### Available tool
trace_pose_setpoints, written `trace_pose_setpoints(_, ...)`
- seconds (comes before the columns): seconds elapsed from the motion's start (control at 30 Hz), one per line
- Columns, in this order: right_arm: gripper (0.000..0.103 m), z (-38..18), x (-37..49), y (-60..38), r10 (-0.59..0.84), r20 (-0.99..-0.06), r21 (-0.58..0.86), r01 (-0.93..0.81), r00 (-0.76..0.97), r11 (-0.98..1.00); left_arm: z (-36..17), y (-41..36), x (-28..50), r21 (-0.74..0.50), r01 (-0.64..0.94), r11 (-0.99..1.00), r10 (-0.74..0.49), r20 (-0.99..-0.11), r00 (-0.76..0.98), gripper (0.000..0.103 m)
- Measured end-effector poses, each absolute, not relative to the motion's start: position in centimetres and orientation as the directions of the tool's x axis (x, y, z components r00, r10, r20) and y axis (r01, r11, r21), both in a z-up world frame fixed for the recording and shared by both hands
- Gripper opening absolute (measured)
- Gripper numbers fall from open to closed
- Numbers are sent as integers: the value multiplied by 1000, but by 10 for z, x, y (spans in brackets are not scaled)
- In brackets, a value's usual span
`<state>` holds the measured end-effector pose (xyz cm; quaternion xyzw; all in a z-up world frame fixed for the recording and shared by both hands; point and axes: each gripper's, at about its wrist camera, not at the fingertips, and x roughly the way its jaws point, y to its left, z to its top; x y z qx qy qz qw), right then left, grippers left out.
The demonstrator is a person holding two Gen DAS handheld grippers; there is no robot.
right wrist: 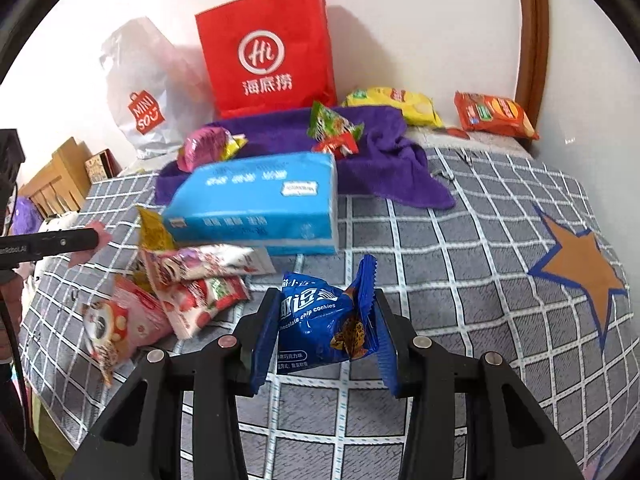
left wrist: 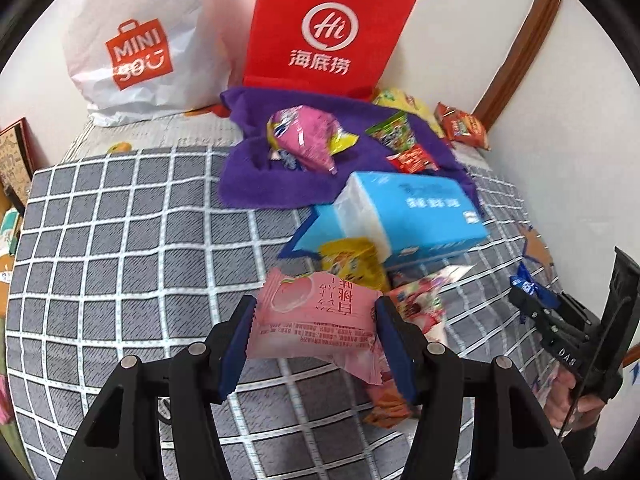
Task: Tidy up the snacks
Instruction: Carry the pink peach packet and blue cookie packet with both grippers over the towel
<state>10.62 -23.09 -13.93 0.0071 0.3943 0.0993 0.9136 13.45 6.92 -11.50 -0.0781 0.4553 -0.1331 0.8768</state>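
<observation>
Checked grey bedding (right wrist: 460, 240) serves as the sorting surface, with a red paper bag (right wrist: 268, 48) standing open against the wall, probably where the snacks belong. Both grippers hold their catch clear of the cover: the left gripper (left wrist: 314, 332) pinches a pink peach packet (left wrist: 316, 316), the right gripper (right wrist: 326, 330) a blue cookie packet (right wrist: 320, 324). Each is clamped across its width, so the slippery wrappers shouldn't slide. More snacks lie beside the blue tissue pack (right wrist: 260, 204).

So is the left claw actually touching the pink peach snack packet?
Touching. In the left wrist view both blue pads of the left claw press against the ends of the pink peach packet, which hangs off the checked bedspread.
</observation>
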Motion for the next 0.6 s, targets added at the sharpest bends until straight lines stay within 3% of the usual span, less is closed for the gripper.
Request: trace_pose_setpoints(0.6, 44, -101, 130, -218, 195, -709, 80, -198, 678, 977, -83, 41, 147, -294, 215, 931, -364, -741, 565, 58)
